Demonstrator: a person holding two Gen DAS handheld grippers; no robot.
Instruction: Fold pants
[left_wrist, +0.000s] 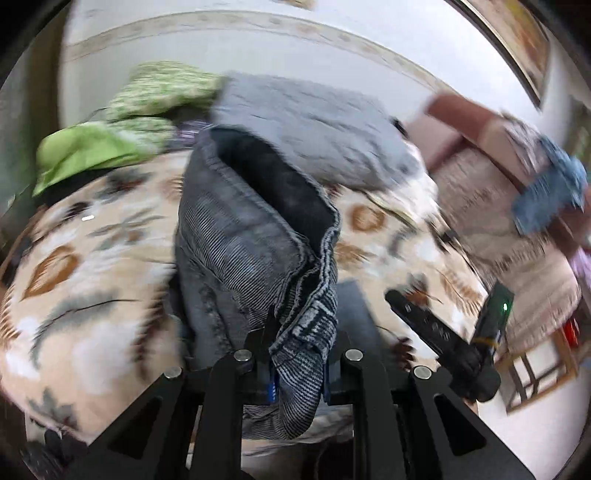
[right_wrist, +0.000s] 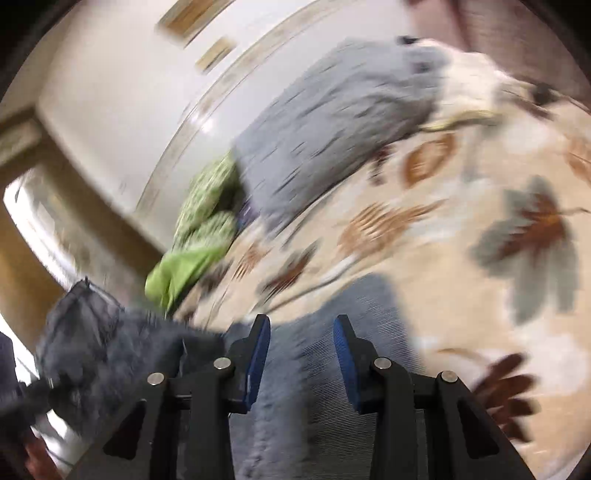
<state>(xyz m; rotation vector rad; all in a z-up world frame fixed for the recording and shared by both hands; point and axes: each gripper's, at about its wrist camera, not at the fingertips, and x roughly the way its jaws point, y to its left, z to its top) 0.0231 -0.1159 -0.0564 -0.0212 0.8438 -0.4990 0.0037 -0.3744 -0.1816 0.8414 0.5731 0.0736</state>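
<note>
Left gripper (left_wrist: 297, 373) pinches the pants (left_wrist: 255, 236) by a hem; right gripper (right_wrist: 301, 354) hangs spread above them. Bedspread (left_wrist: 92, 258) lies bare alongside; everything's blurred.

Soft, even daylight; heavy motion blur smears both views, with strong fisheye bending and dark corners.

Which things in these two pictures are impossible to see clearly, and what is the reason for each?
- Left wrist view: the left gripper is shut on the corduroy pants; the cloth hides its pads.
- Left wrist view: the blue cloth on the sofa is too smeared to identify.
- Right wrist view: motion blur; the dark mesh thing at left cannot be named.
- Right wrist view: the right gripper is open; the pants run off the bottom edge.
</note>
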